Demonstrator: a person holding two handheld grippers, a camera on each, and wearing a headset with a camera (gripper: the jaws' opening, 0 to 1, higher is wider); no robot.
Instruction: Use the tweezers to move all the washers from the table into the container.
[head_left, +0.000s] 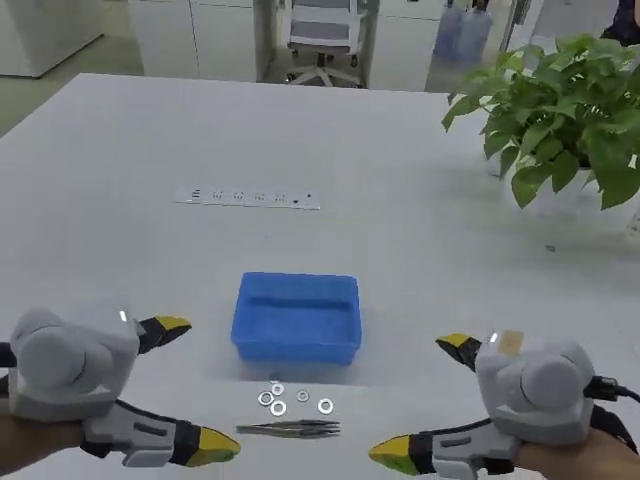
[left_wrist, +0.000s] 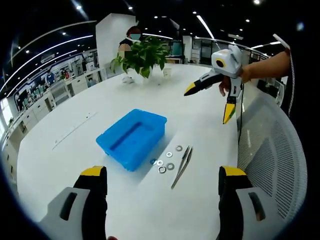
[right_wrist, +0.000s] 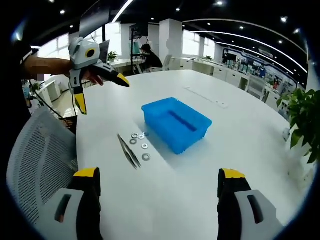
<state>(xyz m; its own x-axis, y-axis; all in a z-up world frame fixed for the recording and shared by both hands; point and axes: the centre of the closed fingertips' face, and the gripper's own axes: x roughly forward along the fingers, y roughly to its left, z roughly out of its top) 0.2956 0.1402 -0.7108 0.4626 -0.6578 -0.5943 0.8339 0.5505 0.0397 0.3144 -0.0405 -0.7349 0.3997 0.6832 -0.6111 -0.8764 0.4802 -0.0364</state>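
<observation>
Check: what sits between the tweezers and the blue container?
The washers, a loose cluster, lie between the tweezers and the blue container. Clear in the head view.

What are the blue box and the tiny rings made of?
The blue container looks like plastic: even matte colour, rounded moulded edges. The washers seem metal, pale grey and slightly shiny, though too small to be sure.

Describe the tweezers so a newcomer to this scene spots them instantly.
On the white table, find the blue container near the middle. Between it and the person lies a cluster of small washers. The tweezers lie flat on the cluster's near side, the one long, thin, pointed metal piece next to those round rings.
</observation>
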